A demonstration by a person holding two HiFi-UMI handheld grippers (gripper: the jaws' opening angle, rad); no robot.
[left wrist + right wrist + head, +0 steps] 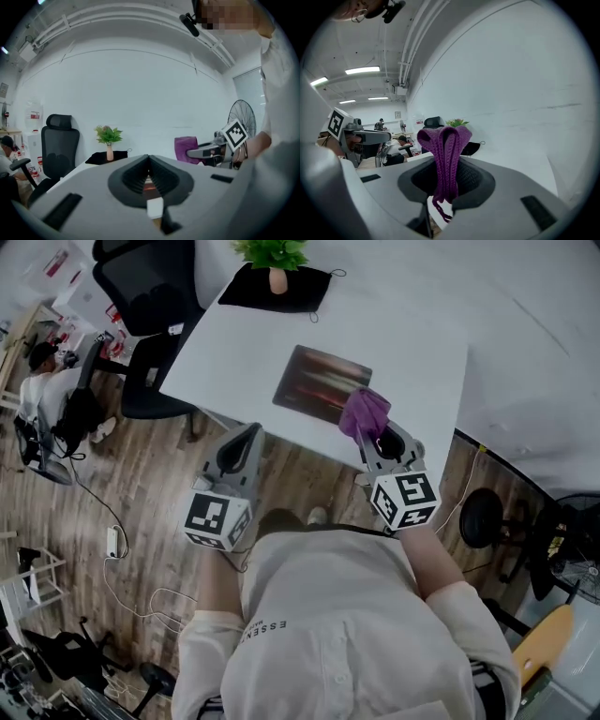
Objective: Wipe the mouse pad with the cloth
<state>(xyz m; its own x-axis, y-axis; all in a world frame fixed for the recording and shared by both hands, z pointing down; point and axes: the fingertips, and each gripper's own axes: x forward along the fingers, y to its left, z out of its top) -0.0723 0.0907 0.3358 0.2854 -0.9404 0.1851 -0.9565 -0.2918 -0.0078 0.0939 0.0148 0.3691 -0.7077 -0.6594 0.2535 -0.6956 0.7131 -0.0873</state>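
Note:
A dark mouse pad (321,381) with reddish streaks lies near the front edge of the white table (412,343). My right gripper (375,439) is shut on a purple knitted cloth (364,412), held just over the pad's near right corner. In the right gripper view the purple cloth (446,159) stands bunched up between the closed jaws. My left gripper (246,439) hovers off the table's front edge, left of the pad, shut with nothing in it. From the left gripper view its jaws meet at the left gripper (149,174), and the cloth (186,149) shows to the right.
A potted plant (275,257) stands on a black cloth (281,289) at the table's far side. A black office chair (150,296) sits left of the table. A person (42,381) sits at far left. A fan (572,549) and a stool (483,514) stand at right on the wooden floor.

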